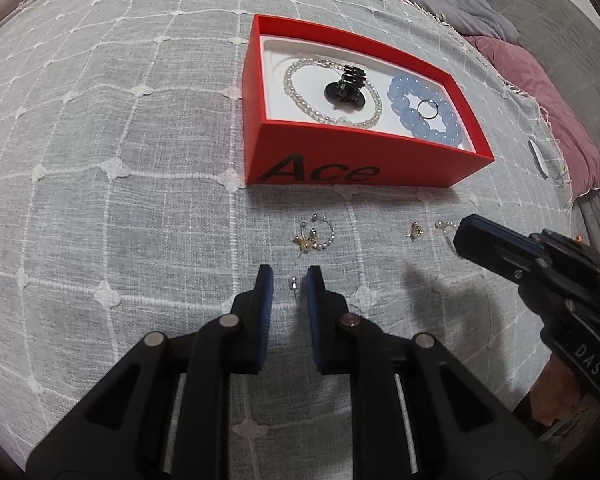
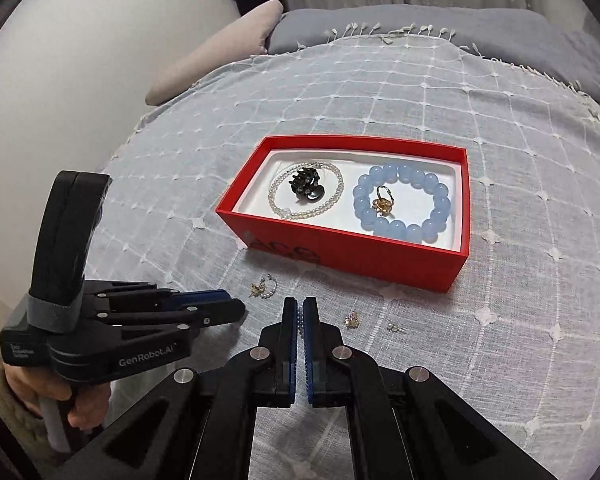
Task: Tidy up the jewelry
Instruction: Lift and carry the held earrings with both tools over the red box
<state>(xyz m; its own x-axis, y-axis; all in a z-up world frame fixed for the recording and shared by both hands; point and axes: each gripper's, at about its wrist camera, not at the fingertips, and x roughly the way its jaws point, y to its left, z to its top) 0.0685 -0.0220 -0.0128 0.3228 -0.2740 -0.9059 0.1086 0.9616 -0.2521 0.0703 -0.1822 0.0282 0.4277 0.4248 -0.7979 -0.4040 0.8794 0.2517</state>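
Note:
On the grey checked bedspread, a red box holds a pearl bracelet, a black hair claw, a blue bead bracelet and a gold ring. My left gripper points down at the cloth, its jaws a little apart, with a tiny stud earring lying between them. My right gripper is raised and shut on a small beaded earring. A hoop and gold earring cluster, a gold earring and a pearl stud lie loose in front of the box.
Grey pillows and a pink pillow lie beyond the bedspread's fringed edge. A white wall is on the left. A person's hand holds the left gripper's handle. A small white object lies right of the box.

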